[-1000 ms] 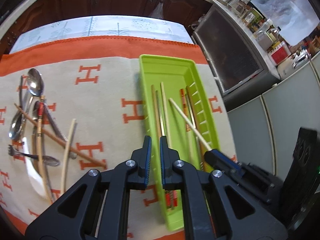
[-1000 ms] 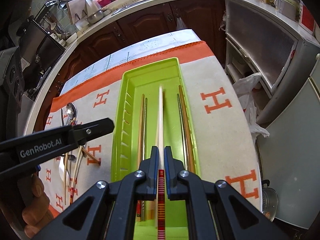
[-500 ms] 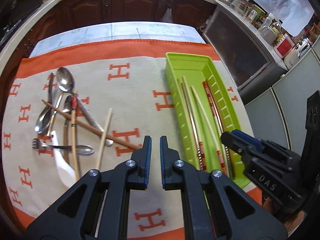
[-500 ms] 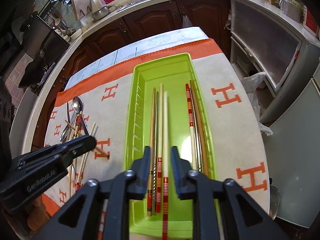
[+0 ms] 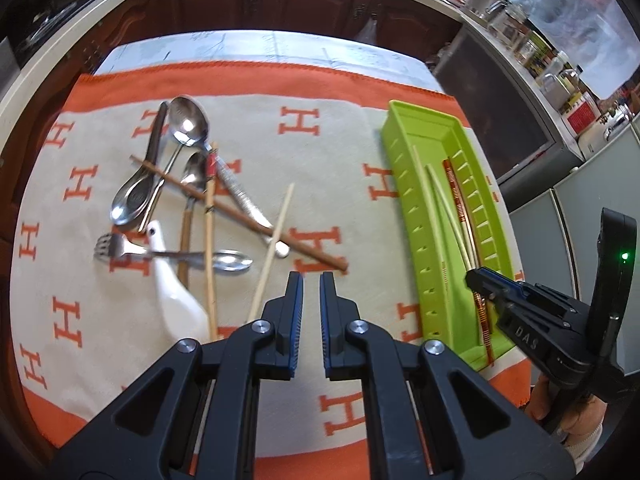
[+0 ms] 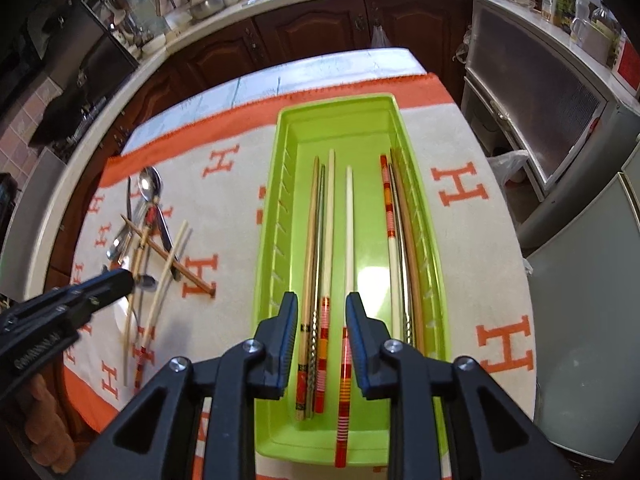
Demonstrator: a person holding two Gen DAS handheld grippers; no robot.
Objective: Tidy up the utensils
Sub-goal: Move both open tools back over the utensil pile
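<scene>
The right gripper (image 6: 322,316) hangs open over the green tray (image 6: 280,184), chopstick (image 6: 347,264) lying free — next, the nearly closed, empty left gripper (image 5: 311,292) must open for the pale chopstick (image 5: 276,240) mid-cloth.

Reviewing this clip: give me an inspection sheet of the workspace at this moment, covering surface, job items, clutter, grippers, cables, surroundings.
Surface: table under a beige blanket with orange H marks and an orange border.
Job's things: green tray holds several chopsticks lying lengthwise; a cream chopstick with red bands lies between the open right fingers, not gripped. Left of the tray sits a crossed pile of spoons, a fork, a white ceramic spoon and loose chopsticks.
Clutter: nothing seen on the blanket.
Grippers: left gripper nearly shut, empty, above the blanket; right gripper open over the tray.
Cables: nothing seen.
Surroundings: dark wood cabinets, crowded counters.
</scene>
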